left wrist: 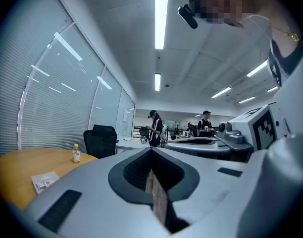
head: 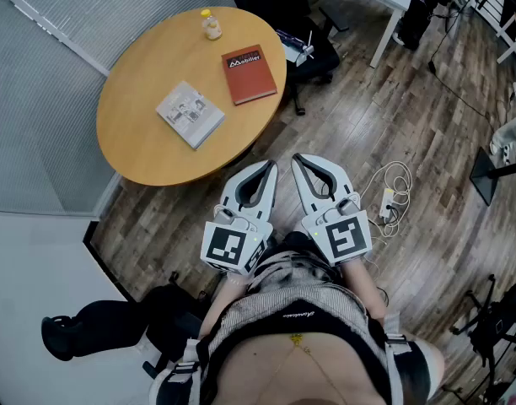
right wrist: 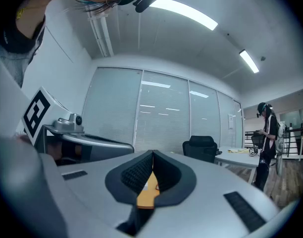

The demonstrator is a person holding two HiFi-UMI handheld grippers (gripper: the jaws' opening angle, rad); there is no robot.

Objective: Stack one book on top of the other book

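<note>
Left gripper (head: pixel 268 167): I see its jaws pressed together with nothing in them; it is level above the wood floor (head: pixel 410 125), on the near side of the desk (head: pixel 144 146).
Right gripper (head: pixel 298 159): jaws pressed together too and empty, just beside the left one.
Red book (head: pixel 249 74): flat on the desk's far right part.
White book (head: pixel 190 114): flat on the desk, left of the red one and nearer to me, apart from it.
Bottle (head: pixel 212 24): upright at the desk's far edge.
Stack: I see the books lying singly.
</note>
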